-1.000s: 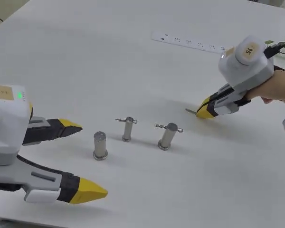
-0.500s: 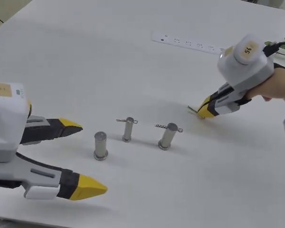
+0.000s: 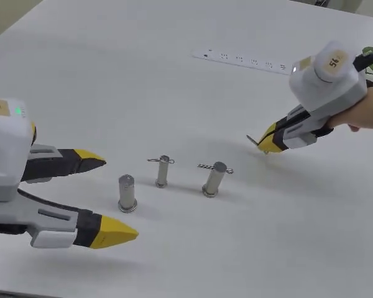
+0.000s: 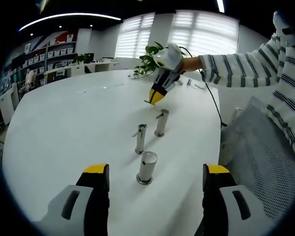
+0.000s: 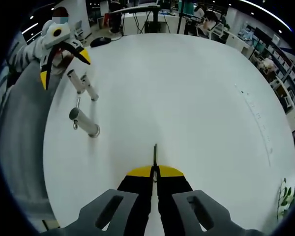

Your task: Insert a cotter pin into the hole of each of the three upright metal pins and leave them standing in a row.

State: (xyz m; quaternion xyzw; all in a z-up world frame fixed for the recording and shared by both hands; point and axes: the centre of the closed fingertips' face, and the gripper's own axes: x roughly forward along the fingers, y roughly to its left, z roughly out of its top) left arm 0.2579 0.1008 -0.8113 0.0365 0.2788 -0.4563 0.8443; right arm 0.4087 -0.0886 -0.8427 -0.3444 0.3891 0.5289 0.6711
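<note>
The left gripper (image 3: 120,198) has its fingers wide apart, and the bare metal pin (image 3: 127,192) stands upright on the bench (image 3: 174,81) just ahead, between them. Beyond it stand the middle metal pin (image 3: 163,171) and the far metal pin (image 3: 214,179), each carrying a fitted cotter pin (image 3: 206,166). The right gripper (image 3: 265,145) has its fingers clamped on a loose cotter pin (image 3: 253,140) that juts from their tips, well apart from the row.

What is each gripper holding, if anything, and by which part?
The right gripper is shut on a cotter pin, gripping one end; the rest pokes out past its tips. The left gripper is open, holding nothing.
</note>
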